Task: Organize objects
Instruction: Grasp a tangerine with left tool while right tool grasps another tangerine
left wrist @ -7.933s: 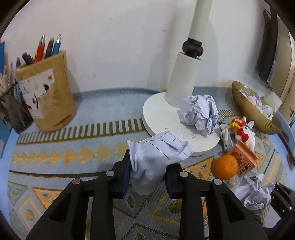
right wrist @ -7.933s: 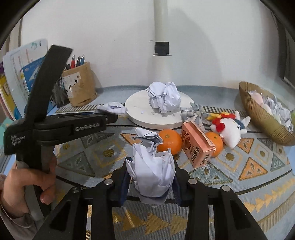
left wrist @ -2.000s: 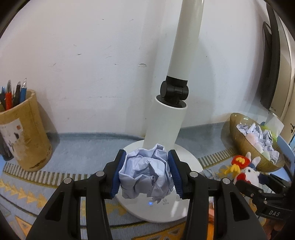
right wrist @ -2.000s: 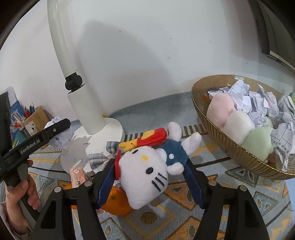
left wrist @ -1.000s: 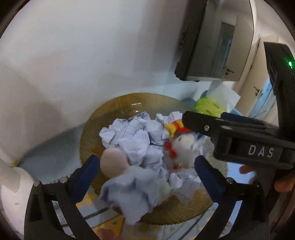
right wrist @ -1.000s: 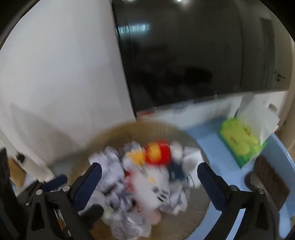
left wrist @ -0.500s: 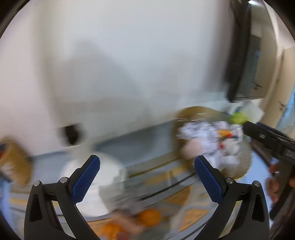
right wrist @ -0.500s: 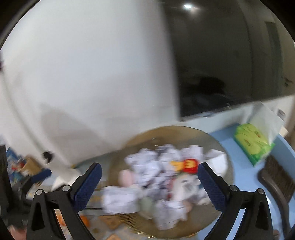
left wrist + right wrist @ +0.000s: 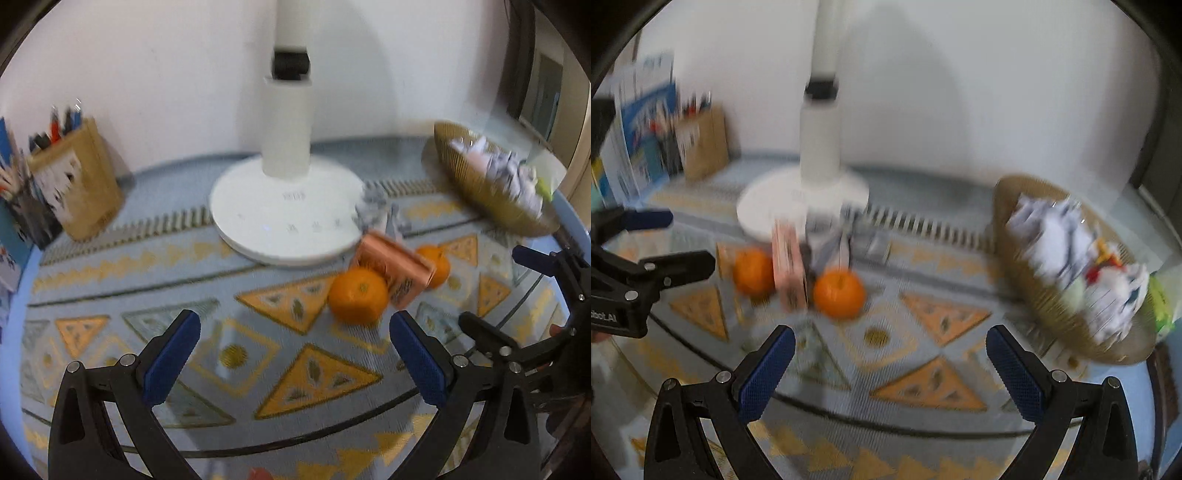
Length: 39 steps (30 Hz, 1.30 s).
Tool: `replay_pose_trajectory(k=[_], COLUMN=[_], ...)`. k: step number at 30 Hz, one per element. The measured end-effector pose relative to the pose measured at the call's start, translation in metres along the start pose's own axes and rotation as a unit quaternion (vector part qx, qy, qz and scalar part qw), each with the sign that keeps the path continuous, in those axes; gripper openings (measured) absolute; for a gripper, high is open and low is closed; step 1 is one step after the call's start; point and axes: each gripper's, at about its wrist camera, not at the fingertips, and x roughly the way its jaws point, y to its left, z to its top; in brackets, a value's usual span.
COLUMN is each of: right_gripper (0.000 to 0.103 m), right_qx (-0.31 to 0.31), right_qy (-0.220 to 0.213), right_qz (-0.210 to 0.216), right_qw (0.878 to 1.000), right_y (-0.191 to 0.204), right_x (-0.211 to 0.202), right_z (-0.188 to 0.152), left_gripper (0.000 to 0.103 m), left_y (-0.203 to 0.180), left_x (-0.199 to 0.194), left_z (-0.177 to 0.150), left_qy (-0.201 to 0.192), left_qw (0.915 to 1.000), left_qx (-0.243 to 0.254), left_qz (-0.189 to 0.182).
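Both sets of fingers are spread wide with nothing between the blue pads: left gripper point(image 9: 295, 360) and right gripper point(image 9: 890, 369) hang over the patterned mat point(image 9: 258, 354). Stuff on the mat: two oranges point(image 9: 839, 290), round and bright, sitting on either side of a pinkish-orange carton point(image 9: 789, 269) that's standing upright and touching them. All three are just in front of the white lamp base point(image 9: 284, 218). Gold ribbed bowl point(image 9: 1045, 306) off to the right is piled with crumpled lined paper point(image 9: 1056, 229), plus something red and yellow, too blurry to make out. Brown pen holder point(image 9: 79, 184) sits far left by the wall.
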Motion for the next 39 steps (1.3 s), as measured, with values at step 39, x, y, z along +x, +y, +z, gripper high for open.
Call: replay_pose_trajectory(k=[39], right_gripper=[0.103], right_qx=[0.050], right_qy=[0.040], right_qz=[0.072], right_qw=[0.995], right_y=[-0.020], right_x=[0.073], right_z=[0.027], left_gripper=[0.102], left_y=[0.014], left_x=[0.042], left_z=[0.012], left_qy=[0.018], left_qw=[0.9967], left_qx=[-0.048], left_qz=[0.063])
